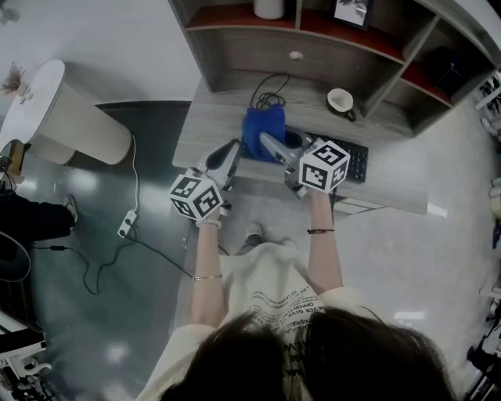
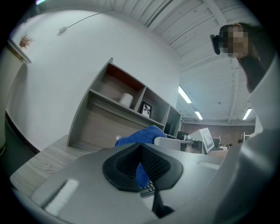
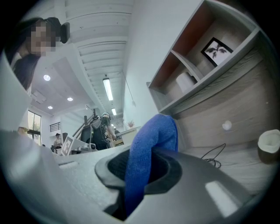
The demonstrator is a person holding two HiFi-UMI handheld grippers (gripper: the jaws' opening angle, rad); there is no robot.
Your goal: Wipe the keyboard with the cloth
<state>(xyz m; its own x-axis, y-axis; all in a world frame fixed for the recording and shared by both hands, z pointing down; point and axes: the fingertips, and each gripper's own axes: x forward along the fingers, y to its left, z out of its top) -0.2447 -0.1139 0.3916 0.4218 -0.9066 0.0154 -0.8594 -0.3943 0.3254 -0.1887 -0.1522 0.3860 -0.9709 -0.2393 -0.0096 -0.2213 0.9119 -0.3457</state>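
In the head view a blue cloth (image 1: 262,125) hangs bunched over the left end of a black keyboard (image 1: 356,163) on the grey desk (image 1: 207,129). My right gripper (image 1: 266,141) is shut on the cloth's lower part. In the right gripper view the cloth (image 3: 153,140) drapes over and runs down between that gripper's (image 3: 139,173) dark pads. My left gripper (image 1: 235,149) sits just left of the cloth, its jaws together with nothing in them. In the left gripper view, beyond the left gripper (image 2: 140,153), the cloth (image 2: 138,136) and a few keyboard keys (image 2: 148,188) show.
A white mug (image 1: 341,100) stands at the back right of the desk and a coiled black cable (image 1: 270,98) lies behind the cloth. Shelves above hold a picture frame (image 1: 350,11) and a paper roll (image 1: 268,7). A power strip (image 1: 126,224) lies on the floor at left.
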